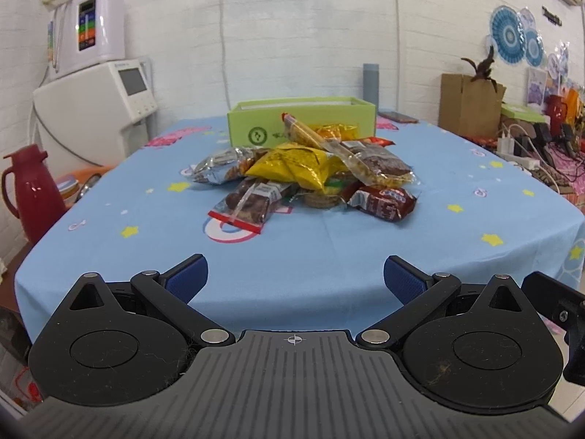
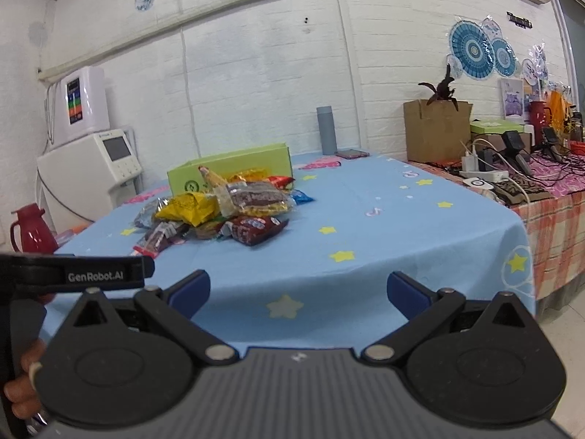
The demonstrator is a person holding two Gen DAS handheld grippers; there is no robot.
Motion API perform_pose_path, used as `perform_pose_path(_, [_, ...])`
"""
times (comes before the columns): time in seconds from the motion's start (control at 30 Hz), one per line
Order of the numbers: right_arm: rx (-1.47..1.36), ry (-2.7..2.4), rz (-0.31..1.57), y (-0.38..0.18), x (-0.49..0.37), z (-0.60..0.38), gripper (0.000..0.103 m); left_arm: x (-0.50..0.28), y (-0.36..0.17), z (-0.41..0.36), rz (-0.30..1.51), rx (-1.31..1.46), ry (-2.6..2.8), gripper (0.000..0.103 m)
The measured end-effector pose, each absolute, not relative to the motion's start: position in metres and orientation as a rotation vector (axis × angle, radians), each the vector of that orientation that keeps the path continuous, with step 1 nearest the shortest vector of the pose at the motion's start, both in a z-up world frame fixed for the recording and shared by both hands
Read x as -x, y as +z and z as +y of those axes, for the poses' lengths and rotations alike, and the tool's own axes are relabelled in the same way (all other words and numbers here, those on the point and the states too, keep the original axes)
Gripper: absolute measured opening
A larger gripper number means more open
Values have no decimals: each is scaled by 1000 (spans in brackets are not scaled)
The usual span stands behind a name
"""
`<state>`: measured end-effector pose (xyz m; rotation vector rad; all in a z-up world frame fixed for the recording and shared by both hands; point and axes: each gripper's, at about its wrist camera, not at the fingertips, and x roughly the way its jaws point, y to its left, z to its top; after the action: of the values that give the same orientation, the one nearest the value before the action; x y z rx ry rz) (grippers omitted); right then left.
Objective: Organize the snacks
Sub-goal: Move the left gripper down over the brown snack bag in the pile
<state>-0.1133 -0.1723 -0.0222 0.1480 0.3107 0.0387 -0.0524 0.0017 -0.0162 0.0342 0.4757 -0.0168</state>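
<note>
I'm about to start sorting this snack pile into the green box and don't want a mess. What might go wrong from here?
1. The snacks lie heaped and overlapping; pulling a lower packet, like the yellow bag, may drag or topple those on top.
2. The long clear packet leans against the green box; moving either could make it slide.
3. Both tools, left and right, are open near the table's front edge; the tablecloth might snag.

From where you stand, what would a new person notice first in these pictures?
The eye goes first to the heap of snack packets in the middle of the blue star-printed tablecloth, a yellow bag on top. Directly behind it stands an open green box. Both grippers, left and right, are open and empty at the table's near edge.
</note>
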Motion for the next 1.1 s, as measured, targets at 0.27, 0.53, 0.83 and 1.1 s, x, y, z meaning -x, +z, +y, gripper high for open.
perform_pose_path(0.27, [-128, 75, 419, -36, -6, -179, 103, -5, -41, 38, 626, 108, 6, 93])
perform_pose_path(0.53, [-82, 85, 490, -51, -42, -180, 102, -44, -32, 40, 697, 165, -63, 88])
perform_pose_path(0.83, [21, 276, 528, -15, -71, -196, 103, -121, 21, -8, 670, 179, -314, 92])
perform_pose_path(1.1, [80, 456, 596, -13, -157, -186, 102, -189, 19, -19, 726, 197, -353, 87])
